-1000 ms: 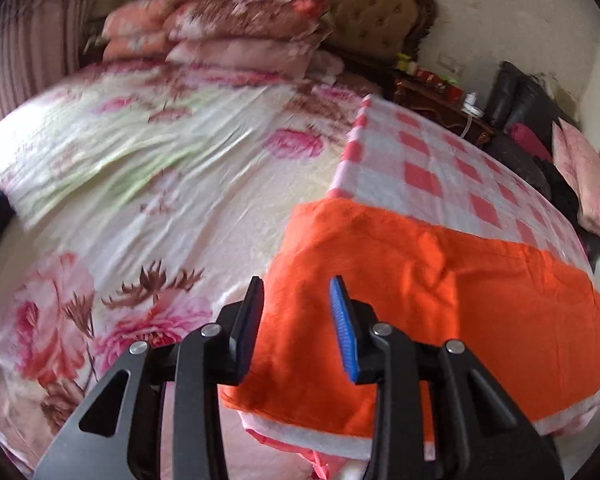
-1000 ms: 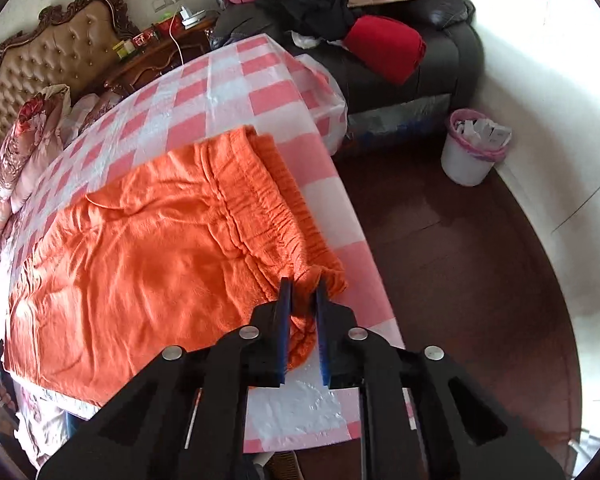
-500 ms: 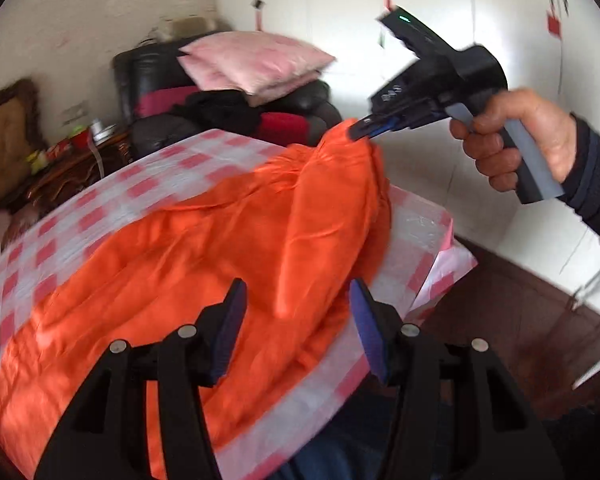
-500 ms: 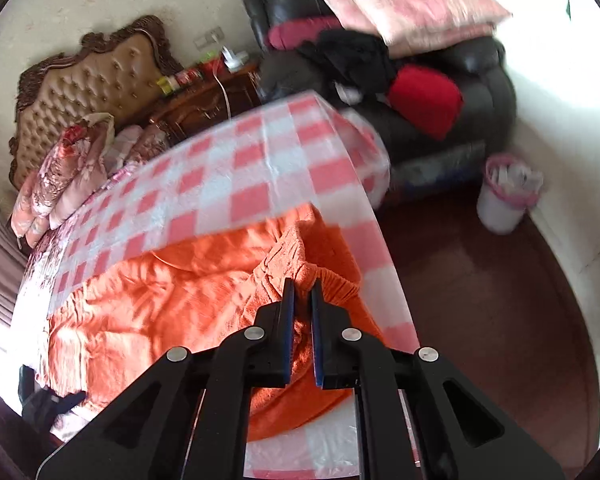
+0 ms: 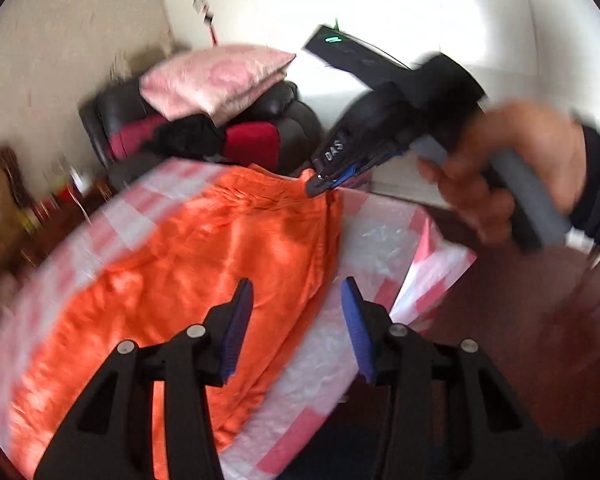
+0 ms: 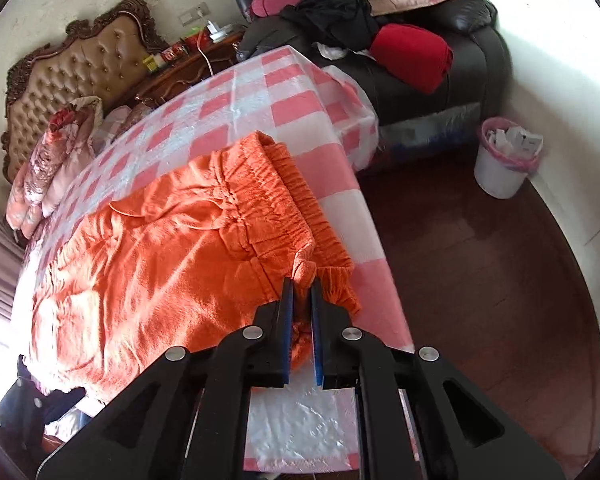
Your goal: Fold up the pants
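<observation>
Orange pants [image 6: 172, 264] lie spread on a table covered with a pink-and-white checked cloth [image 6: 260, 92], the elastic waistband toward the table's right edge. My right gripper [image 6: 302, 280] pinches a fold of the waistband's near corner; its jaws are opening slightly with the cloth still between the pads. In the blurred left wrist view, a hand [image 5: 520, 168] holds that right gripper [image 5: 320, 184] at the raised corner of the pants [image 5: 204, 248]. My left gripper [image 5: 296, 292] hovers over the pants' near edge, jaws apart and closing, pressing on nothing.
A black sofa [image 6: 460, 80] piled with cushions and clothes stands behind the table. A white waste bin [image 6: 504, 160] sits on the dark wooden floor at right. A bed with a tufted headboard [image 6: 80, 72] and a cluttered nightstand [image 6: 188, 60] are at left.
The left wrist view has swung from the bed round to the waistband end of the table, and its jaws stand wider. The right gripper keeps its pinch on the waistband corner.
</observation>
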{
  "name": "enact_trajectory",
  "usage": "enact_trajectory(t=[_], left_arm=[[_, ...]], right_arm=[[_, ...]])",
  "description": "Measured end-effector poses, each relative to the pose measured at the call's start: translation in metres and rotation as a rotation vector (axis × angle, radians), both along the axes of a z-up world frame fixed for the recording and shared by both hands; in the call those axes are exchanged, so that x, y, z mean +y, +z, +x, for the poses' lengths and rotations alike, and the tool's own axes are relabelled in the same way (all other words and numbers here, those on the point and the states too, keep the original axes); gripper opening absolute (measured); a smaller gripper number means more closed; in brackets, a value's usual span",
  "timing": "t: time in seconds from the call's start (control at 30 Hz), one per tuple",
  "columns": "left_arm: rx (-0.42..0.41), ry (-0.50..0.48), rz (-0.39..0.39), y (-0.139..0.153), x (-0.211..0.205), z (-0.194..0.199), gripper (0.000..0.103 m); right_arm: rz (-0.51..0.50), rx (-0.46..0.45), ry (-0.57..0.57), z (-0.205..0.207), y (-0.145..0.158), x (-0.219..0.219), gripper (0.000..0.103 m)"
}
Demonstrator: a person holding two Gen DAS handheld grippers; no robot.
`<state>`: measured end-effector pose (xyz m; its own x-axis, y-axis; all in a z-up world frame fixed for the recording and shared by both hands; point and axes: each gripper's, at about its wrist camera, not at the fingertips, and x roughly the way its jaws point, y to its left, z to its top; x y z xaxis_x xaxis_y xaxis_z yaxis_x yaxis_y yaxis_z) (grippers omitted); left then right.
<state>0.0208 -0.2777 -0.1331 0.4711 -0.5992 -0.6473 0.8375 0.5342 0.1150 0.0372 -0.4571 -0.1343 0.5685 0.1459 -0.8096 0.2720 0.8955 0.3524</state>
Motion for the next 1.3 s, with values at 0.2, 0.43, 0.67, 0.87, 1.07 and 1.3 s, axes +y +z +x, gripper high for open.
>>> enact_trajectory(t=[0.2,0.43,0.67,0.87,1.07,1.3], left_arm=[[0.307,0.116,-0.144,0.019,-0.016,0.12,0.044],[0.247,0.095,0.084,0.003,-0.107,0.199,0.049],[0.202,0.057,0.198,-0.002,-0.129,0.224,0.011],[0.232,0.111,0.121,-0.008,-0.112,0.226,0.038],[0.283,0.22,-0.237,0.034,-0.019,0.196,0.07],[0.295,0.359,-0.353,0.025,0.12,0.11,0.072]], right_arm=[[0.094,-0.081,0.005,-0.006,-0.002,-0.011,0.022],[0.076,-0.056,0.008,0.002,-0.004,-0.008,0.022],[0.071,-0.055,0.012,0.007,0.004,-0.011,0.026],[-0.034,0.01,0.004,0.012,-0.007,-0.001,0.018],[-0.155,0.064,-0.021,0.003,0.002,0.012,0.016],[-0.175,0.099,-0.067,-0.009,-0.005,0.003,0.004]])
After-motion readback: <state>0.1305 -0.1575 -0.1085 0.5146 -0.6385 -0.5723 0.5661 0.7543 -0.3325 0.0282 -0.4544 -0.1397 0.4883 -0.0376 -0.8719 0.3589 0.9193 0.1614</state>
